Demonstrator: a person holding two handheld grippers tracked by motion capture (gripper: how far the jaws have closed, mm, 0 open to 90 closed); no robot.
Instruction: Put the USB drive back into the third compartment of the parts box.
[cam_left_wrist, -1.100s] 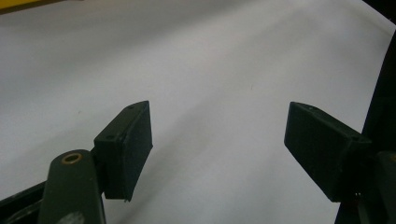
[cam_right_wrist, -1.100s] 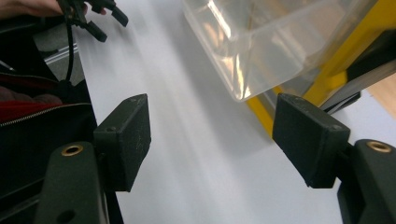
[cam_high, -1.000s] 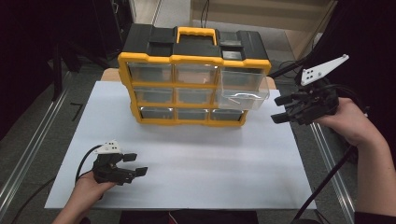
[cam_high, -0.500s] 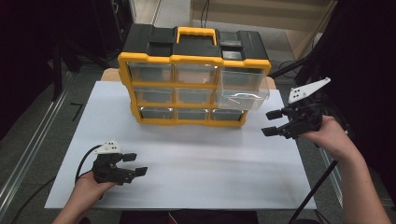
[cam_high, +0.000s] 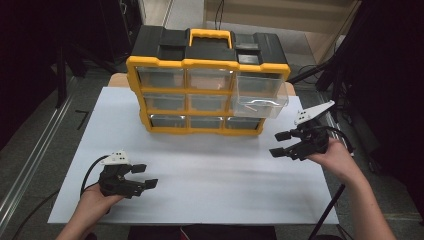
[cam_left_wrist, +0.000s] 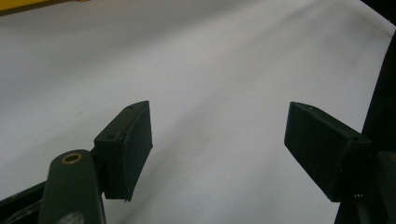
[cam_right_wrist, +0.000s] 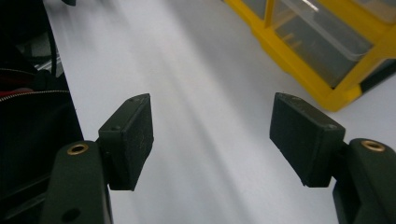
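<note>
A yellow and black drawer cabinet (cam_high: 205, 80) with clear drawers stands at the back of the white tabletop (cam_high: 215, 170). Its clear drawer at the upper right (cam_high: 260, 97) is pulled part way out. My right gripper (cam_high: 275, 144) hangs in front of the cabinet's right end, a little above the tabletop. It is open; its jaws have just been closing slightly, with nothing between them. In the right gripper view, my right gripper (cam_right_wrist: 212, 135) looks along the white top past the cabinet's lower corner (cam_right_wrist: 327, 70). My left gripper (cam_high: 149, 176) rests open and empty at the front left, and the left gripper view has it (cam_left_wrist: 217, 140) over bare white surface.
Metal rails (cam_high: 30, 165) run along the left of the table. Dark stands and cables (cam_high: 325, 75) crowd the floor at the right. A cable (cam_high: 90, 172) loops from my left gripper over the front left of the tabletop.
My right gripper has come down and slightly toward me, from beside the pulled-out drawer to just above the tabletop. The left gripper has stayed put.
</note>
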